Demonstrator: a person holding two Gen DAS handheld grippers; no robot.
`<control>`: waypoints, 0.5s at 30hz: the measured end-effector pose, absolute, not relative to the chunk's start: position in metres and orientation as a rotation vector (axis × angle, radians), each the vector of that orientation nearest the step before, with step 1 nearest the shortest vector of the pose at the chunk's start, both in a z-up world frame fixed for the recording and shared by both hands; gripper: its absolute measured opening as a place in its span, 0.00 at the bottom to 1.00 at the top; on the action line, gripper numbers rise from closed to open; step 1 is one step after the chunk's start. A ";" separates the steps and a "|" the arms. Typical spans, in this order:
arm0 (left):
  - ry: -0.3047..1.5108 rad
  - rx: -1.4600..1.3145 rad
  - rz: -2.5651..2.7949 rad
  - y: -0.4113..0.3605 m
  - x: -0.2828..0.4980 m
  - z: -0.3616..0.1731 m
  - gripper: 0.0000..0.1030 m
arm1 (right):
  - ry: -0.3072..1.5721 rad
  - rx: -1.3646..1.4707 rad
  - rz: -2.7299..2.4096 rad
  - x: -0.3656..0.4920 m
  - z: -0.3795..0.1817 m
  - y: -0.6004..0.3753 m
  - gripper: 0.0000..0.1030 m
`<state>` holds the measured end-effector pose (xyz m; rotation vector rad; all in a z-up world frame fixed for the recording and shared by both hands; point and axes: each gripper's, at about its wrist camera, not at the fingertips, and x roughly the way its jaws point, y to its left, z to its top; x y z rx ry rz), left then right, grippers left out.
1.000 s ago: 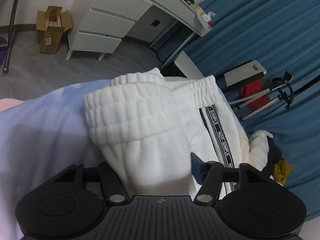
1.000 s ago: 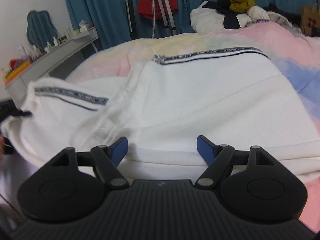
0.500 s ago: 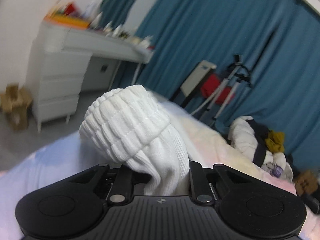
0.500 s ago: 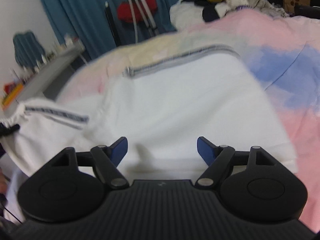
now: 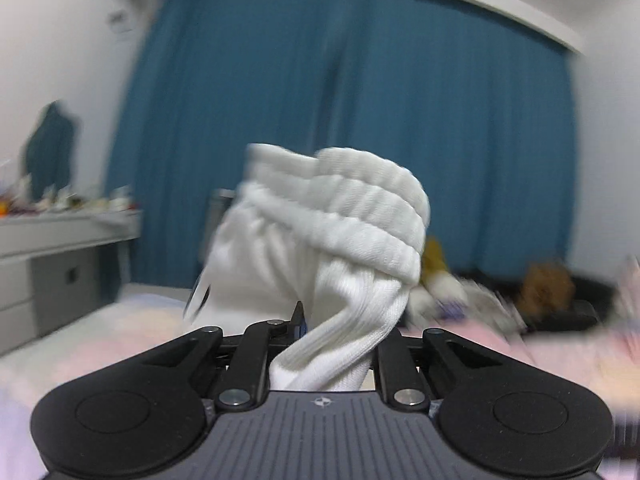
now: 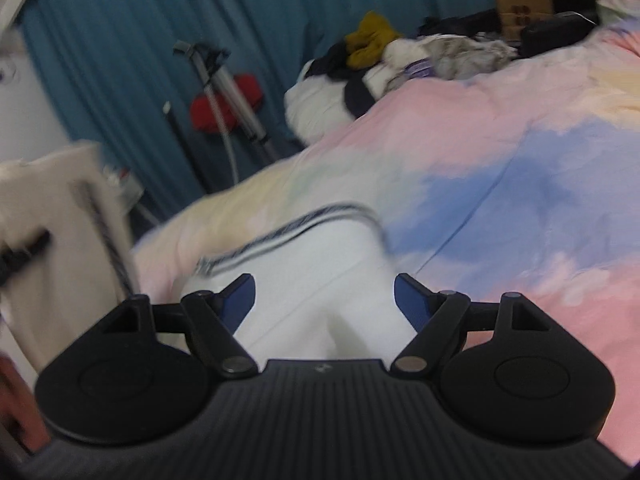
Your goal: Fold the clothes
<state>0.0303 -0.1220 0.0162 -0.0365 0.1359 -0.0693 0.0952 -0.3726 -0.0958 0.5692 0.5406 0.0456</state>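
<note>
- The left gripper [image 5: 320, 344] is black plastic. It has two big round bumps, one on each side.
- Its middle part is grey with thin lines running along it and a tiny round mark near the front edge.
- Shiny silver screws sit where its black bars join.
- The right gripper [image 6: 324, 300] looks the same: black, round bumps, lined middle, silver screws.
- Its two fingers [image 6: 240, 294] have bright blue pads on the inside.

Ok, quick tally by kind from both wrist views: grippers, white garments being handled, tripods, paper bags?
Grippers: 2, left gripper clamped on the garment, right gripper open
White trousers: 1
Tripod: 1
Paper bag: 1
Total: 5
</note>
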 end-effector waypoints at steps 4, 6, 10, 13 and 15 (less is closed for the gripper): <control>0.283 0.206 -0.205 -0.204 0.032 -0.063 0.13 | 0.541 0.756 0.090 0.099 -0.117 -0.408 0.78; 0.318 0.289 -0.221 -0.220 0.030 -0.087 0.13 | 0.541 0.852 0.126 0.103 -0.128 -0.424 0.78; 0.311 0.385 -0.270 -0.221 0.028 -0.095 0.16 | 0.540 0.970 0.217 0.117 -0.138 -0.435 0.78; 0.352 0.437 -0.327 -0.211 0.034 -0.087 0.32 | 0.559 0.927 0.283 0.138 -0.130 -0.426 0.78; 0.384 0.480 -0.365 -0.195 0.026 -0.086 0.45 | 0.581 0.876 0.325 0.151 -0.125 -0.418 0.78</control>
